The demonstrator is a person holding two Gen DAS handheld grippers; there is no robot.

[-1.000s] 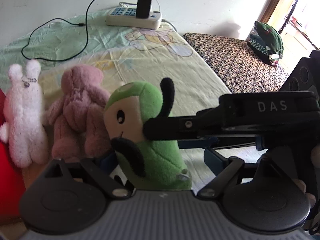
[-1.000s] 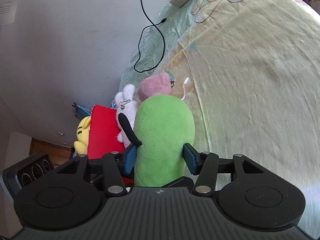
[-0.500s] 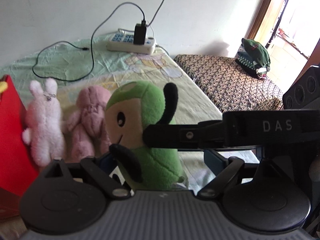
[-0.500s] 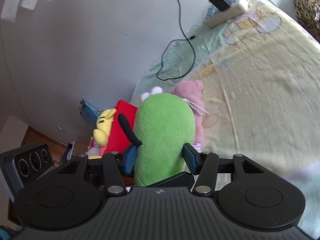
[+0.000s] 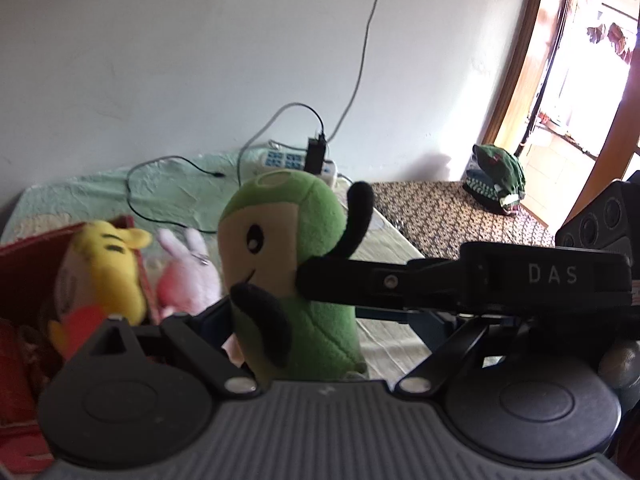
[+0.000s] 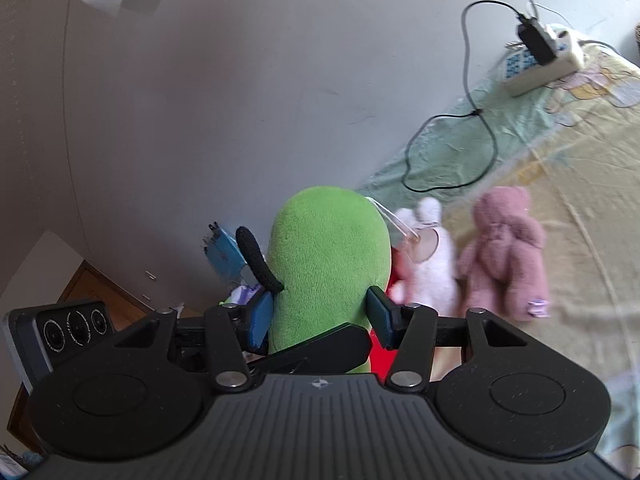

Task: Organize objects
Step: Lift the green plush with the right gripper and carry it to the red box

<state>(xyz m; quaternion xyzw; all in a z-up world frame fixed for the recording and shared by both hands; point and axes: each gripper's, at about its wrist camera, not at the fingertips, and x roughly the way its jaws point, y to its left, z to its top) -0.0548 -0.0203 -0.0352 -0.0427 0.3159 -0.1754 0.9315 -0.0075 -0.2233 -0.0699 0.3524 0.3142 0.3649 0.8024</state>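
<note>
— What do we have in our right gripper (image 6: 320,314)?

— Its blue pads squeeze the green plush toy (image 6: 328,256), up off the bed (image 6: 560,208).

— And our left gripper (image 5: 320,322)?

— Wide apart, holding nothing, though the green toy stands between its fingers.

— What's done?

— The yellow tiger toy (image 5: 106,268) sits in the red box (image 5: 24,280). The white bunny (image 6: 426,256) and pink teddy bear (image 6: 506,248) wait on the bed.

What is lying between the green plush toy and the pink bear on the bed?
The white rabbit toy lies between the green plush toy and pink bear, seen in the right wrist view.
</note>
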